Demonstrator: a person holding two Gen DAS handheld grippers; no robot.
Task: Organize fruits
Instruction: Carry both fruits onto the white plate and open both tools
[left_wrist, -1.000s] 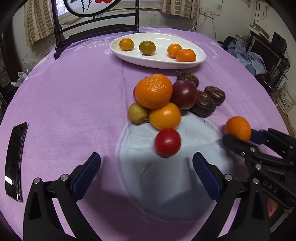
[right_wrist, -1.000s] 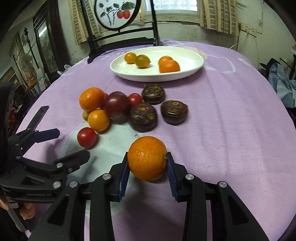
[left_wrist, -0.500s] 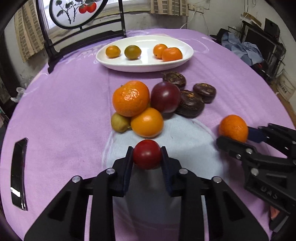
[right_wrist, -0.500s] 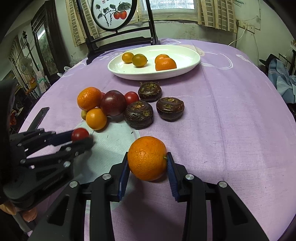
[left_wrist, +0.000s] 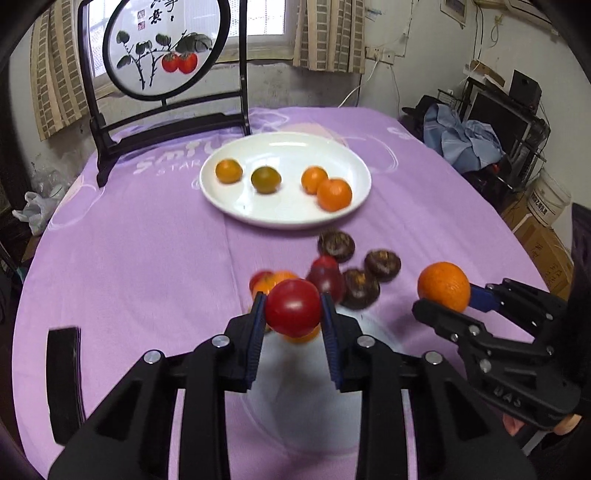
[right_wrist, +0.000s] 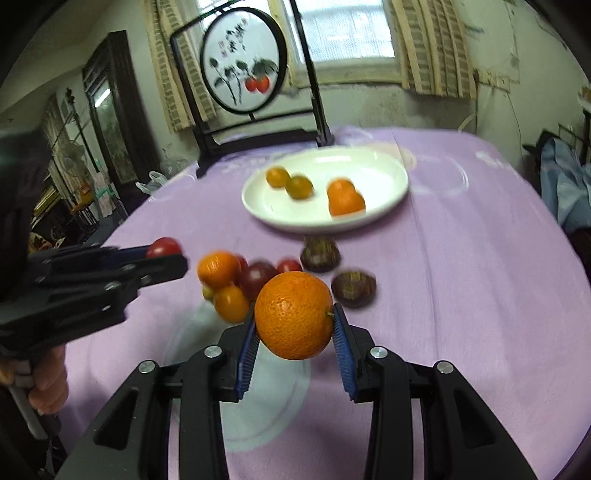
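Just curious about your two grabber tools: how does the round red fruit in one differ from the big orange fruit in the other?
The smooth red tomato-like fruit is glossy; the dimpled orange citrus fruit has pitted peel. The red one is smaller than the orange one. The left gripper holds the red one, the right gripper the orange one. Both are round and clamped between blue pads, lifted above the purple tablecloth.

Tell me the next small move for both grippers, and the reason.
Probably carry both forward to the white plate. The left gripper already clamps a red tomato, the right gripper an orange, and the plate, holding four small fruits, has bare space.
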